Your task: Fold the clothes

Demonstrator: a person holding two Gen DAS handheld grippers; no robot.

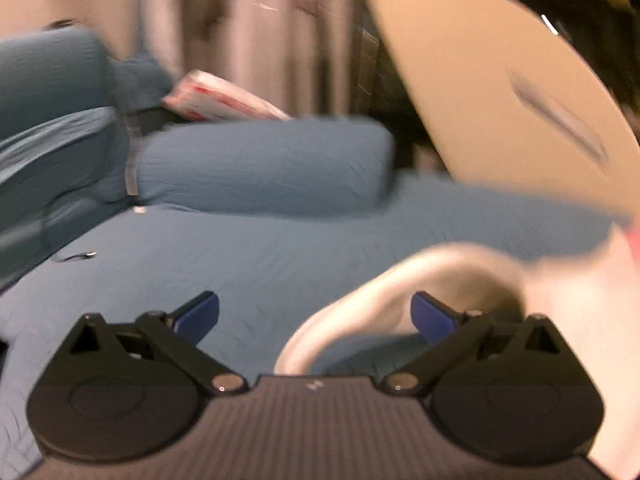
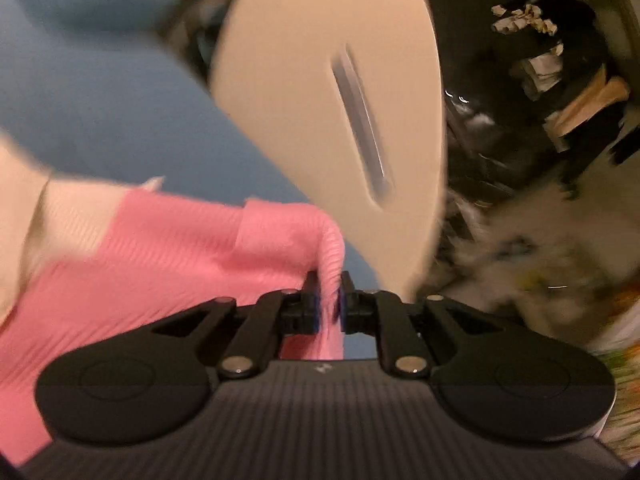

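A pink and cream ribbed garment (image 2: 160, 248) lies on the blue bedspread (image 2: 100, 92). My right gripper (image 2: 329, 300) is shut on a pink fold of it at the garment's right edge. In the left wrist view, the cream part of the garment (image 1: 440, 280) rises in a loop on the right. My left gripper (image 1: 314, 314) is open just above the bedspread (image 1: 240, 260), with the cream fabric lying between its blue fingertips (image 1: 430, 314) and touching the right one. Both views are blurred.
A beige board with a slot (image 2: 332, 92) stands at the bed's right side and also shows in the left wrist view (image 1: 500, 92). Blue pillows (image 1: 260, 168) lie at the bed's head. Dark cluttered floor (image 2: 540, 120) lies to the right.
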